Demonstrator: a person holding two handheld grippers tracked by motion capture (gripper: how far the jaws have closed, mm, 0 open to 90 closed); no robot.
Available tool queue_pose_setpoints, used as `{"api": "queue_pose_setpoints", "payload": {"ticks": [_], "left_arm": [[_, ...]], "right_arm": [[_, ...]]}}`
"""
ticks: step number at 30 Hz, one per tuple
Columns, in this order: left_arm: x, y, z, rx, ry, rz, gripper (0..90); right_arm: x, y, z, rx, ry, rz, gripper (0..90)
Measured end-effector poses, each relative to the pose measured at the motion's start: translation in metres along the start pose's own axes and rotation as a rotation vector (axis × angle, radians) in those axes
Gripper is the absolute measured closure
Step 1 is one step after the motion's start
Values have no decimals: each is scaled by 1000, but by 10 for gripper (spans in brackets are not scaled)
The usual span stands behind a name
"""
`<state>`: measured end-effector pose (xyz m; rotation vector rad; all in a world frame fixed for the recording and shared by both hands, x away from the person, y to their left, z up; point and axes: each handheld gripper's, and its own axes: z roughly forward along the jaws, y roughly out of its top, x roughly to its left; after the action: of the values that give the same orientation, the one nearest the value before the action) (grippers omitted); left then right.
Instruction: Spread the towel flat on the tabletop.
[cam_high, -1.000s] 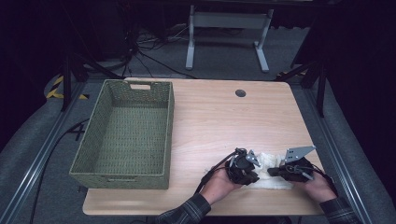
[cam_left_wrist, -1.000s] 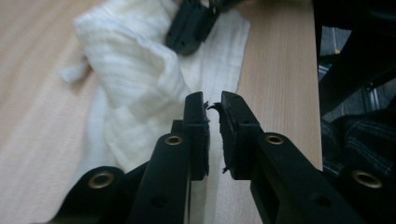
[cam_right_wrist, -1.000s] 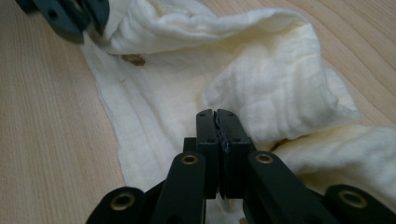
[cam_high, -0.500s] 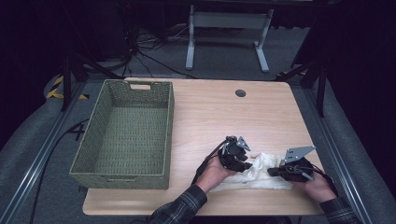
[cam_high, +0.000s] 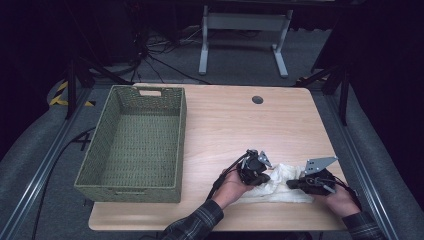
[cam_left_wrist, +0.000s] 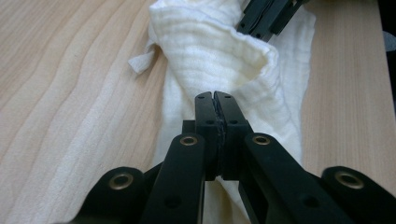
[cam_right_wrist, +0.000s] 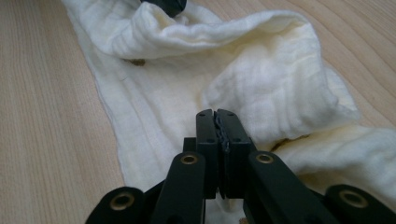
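A dark room with cables on a grey floor is seen behind a light wooden table. At the table's left, a green woven basket is set with its long side running away from the person. A small round grommet is let into the tabletop near the far edge.

Toward the near right of the table, a cream-white cloth is spread in a crumpled strip, partly folded over on itself. The left gripper is placed on the cloth's left end, held by a hand in a plaid sleeve. Its jaws have just been closing and are now seen pressed together in the left gripper view, with cloth lying under and around the tips; whether a fold is actually pinched between them cannot be told for certain, though a sliver of fabric seems to be caught in the seam.

The right gripper is laid at the cloth's right end. In the right gripper view its jaws are likewise brought together, and the cloth bunches up against them.
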<state>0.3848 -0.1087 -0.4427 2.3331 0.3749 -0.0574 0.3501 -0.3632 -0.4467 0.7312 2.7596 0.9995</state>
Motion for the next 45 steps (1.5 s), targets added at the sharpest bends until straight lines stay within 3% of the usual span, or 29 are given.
{"api": "queue_pose_setpoints", "payload": {"ticks": [3,7,19,22,25,30,32,36,39,40,45], "left_arm": [[2,1,-6,-18,-1,5,897],[6,2,-17,-37,28,3,898],[40,4,-57,-140,166,-91,900],[46,4,-61,-136,194,-98,900],[56,3,-66,-139,223,-129,900],[65,1,-71,-150,250,-148,900],[66,1,-72,-155,266,-151,900],[68,-1,-75,-158,277,-160,900],[69,-3,-77,-151,277,-164,900],[70,-3,-77,-153,274,-166,900],[69,-6,-79,-154,277,-174,900]], "right_arm": [[0,0,0,-1,1,1,885],[0,0,0,-1,0,-1,885],[1,0,0,4,-5,-10,885],[1,1,0,7,-8,-8,885],[1,1,0,7,-7,-8,885],[1,5,-8,-40,-5,-15,816],[0,7,-16,-76,-29,-18,804],[-12,8,-32,-121,-84,4,790],[-31,9,-41,-141,-139,47,781],[-31,9,-41,-141,-139,47,781],[-58,9,-38,-139,-143,115,745]]}}
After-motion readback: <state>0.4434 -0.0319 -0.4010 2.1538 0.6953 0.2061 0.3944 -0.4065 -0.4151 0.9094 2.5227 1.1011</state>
